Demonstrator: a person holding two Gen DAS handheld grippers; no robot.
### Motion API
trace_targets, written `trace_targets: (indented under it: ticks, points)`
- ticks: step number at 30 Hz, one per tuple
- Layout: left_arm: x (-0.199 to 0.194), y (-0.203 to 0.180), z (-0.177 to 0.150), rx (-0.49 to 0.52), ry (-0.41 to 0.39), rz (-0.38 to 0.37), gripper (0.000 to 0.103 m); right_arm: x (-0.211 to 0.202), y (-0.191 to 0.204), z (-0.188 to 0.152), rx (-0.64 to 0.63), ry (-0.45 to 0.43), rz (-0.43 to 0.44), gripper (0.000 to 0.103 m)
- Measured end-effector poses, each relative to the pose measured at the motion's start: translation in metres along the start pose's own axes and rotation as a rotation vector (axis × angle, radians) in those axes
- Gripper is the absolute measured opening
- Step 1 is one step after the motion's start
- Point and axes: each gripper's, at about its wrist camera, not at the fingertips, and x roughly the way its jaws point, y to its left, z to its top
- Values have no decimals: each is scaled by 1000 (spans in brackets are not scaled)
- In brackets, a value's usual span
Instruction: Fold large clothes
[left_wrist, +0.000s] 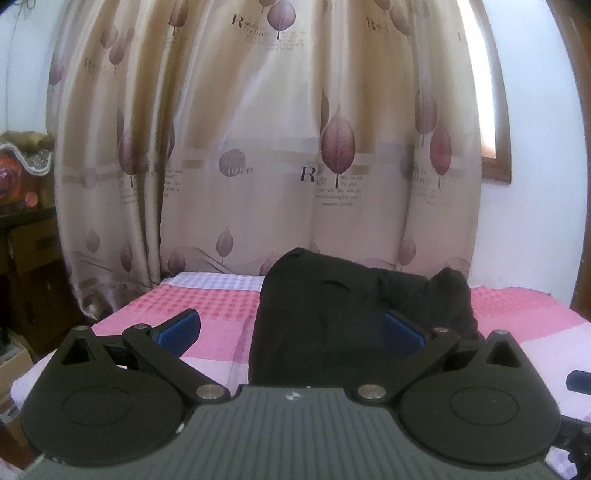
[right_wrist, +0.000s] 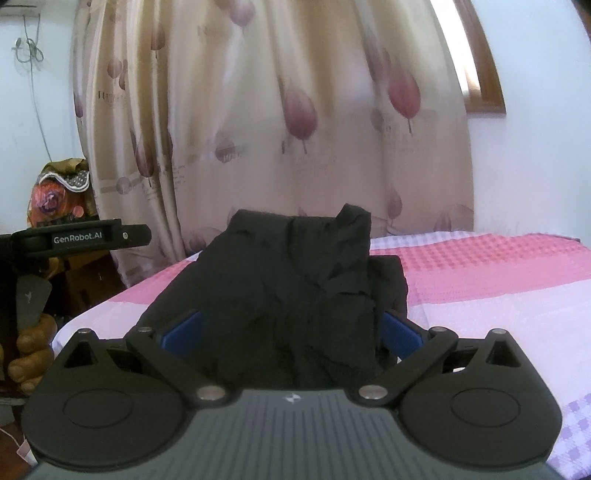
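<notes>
Both pairs of jaws are spread wide and grasp nothing. The right gripper (right_wrist: 291, 332) has the black garment (right_wrist: 295, 280) bunched between its blue pads, seemingly nearer than the left gripper (left_wrist: 291, 328), which sees the cloth ahead and right of centre. The garment lies on the pink checked bed (right_wrist: 480, 280), long axis running away toward the curtain (left_wrist: 258, 147). "GenRobot.AI" is on the left gripper's side; the curtain reads "love".

Beige curtain (left_wrist: 266, 147) printed with mauve leaves and lettering, hanging behind a bed; pink and white checked bedspread (left_wrist: 221, 306) covering it. Wooden window frame (right_wrist: 484, 85) at upper right; floral bundle (right_wrist: 55, 199) at left.
</notes>
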Motion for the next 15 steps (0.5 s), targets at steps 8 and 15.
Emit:
trace_targets:
  ticks: [8, 15]
  points:
    - [5, 1, -4, -2, 19, 3, 103, 4, 1, -4, 5, 13, 1, 103]
    - [7, -1, -8, -4, 33, 5, 103, 8, 2, -5, 5, 21, 3, 103]
